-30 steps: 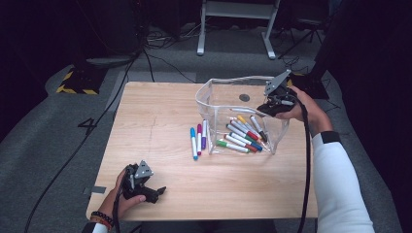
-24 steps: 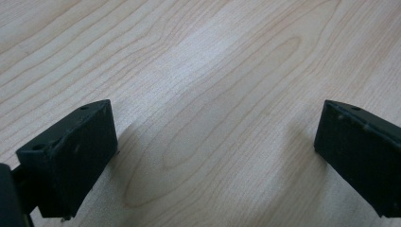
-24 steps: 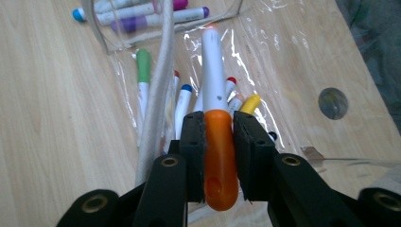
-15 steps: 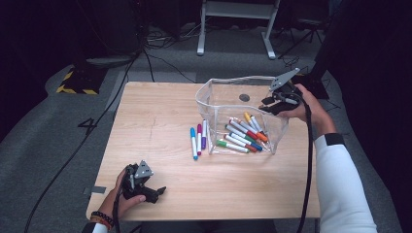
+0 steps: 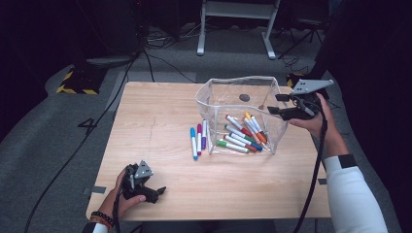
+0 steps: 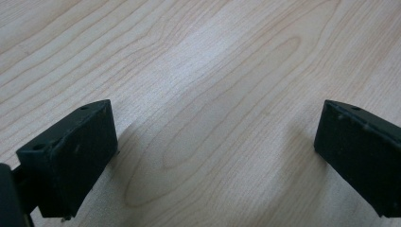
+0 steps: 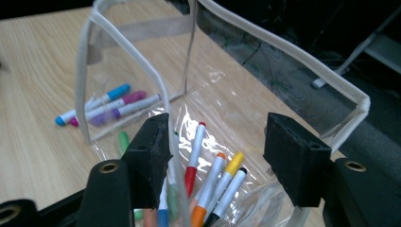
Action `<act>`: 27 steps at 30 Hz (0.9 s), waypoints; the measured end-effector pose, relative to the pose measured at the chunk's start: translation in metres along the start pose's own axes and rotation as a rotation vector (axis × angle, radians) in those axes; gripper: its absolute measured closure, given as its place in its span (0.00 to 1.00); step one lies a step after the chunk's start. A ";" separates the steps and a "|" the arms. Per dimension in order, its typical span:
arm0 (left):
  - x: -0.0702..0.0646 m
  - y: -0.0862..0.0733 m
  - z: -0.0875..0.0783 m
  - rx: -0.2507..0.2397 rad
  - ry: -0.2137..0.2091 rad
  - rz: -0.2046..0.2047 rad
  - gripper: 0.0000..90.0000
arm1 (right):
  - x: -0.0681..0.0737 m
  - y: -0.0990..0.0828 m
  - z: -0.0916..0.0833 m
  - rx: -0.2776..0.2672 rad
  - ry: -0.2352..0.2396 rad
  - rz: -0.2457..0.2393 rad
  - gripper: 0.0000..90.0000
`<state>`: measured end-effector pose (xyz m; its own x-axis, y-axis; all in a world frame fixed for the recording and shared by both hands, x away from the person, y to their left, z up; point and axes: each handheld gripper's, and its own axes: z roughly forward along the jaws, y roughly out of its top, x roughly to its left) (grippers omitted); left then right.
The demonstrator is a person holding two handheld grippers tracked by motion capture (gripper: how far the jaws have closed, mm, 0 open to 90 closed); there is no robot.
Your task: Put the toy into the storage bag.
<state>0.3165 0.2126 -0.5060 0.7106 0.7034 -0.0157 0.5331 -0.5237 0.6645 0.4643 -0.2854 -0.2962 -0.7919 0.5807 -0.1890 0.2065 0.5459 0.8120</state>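
Above clear pouch point(image 5: 240, 116) rim, right gripper point(image 5: 275, 103) jaws wide, markers point(image 7: 208, 179) below. Left gripper point(image 5: 160, 191) wide, on table point(image 5: 155, 121) near corner.

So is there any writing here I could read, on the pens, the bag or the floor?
"4": a dark figure on the grey floor left of the table.
Markers in the clear pouch: any print on the barrels is too small to read.
Clear pouch and grippers: no lettering visible.
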 end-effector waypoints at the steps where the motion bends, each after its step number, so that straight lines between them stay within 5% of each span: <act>1: 0.000 0.000 0.000 0.001 0.000 -0.001 0.01 | 0.004 -0.002 -0.005 -0.021 -0.006 0.002 0.46; 7: 0.001 0.002 0.002 0.003 -0.015 0.014 0.01 | 0.031 -0.019 -0.025 -0.096 -0.022 0.019 0.42; 13: 0.003 0.006 0.005 0.005 -0.027 0.024 0.00 | 0.061 -0.043 -0.026 -0.117 -0.007 0.049 0.39; 22: 0.003 0.011 0.010 0.004 -0.034 0.032 0.00 | 0.123 -0.083 0.011 -0.089 0.044 0.084 0.39; 27: 0.002 0.013 0.011 0.006 -0.035 0.033 0.00 | 0.162 -0.087 0.044 -0.026 0.082 0.034 0.38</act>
<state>0.3300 0.2025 -0.5057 0.7432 0.6687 -0.0200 0.5120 -0.5494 0.6603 0.3434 -0.2119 -0.4216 -0.8292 0.5467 -0.1165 0.2198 0.5106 0.8312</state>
